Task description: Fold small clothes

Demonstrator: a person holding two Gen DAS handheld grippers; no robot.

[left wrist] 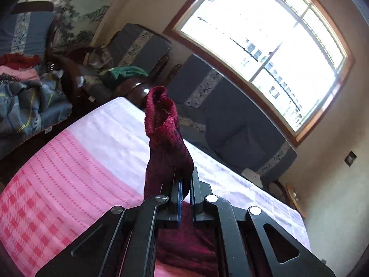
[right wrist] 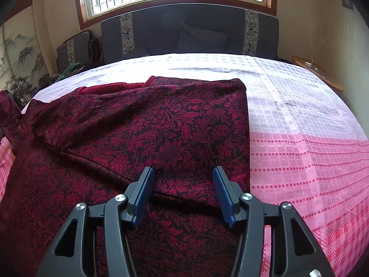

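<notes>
A dark red garment with a black floral pattern lies partly folded on the pink and white bedspread. My right gripper is open, its blue fingers just above the garment's near part. My left gripper is shut on a bunched part of the same garment, which stands up from the jaws above the bedspread. That lifted part also shows at the far left of the right wrist view.
A dark blue sofa stands behind the bed under a bright window. A pile of clothes and bedding lies at left beside wooden chairs. A round wooden table stands at right.
</notes>
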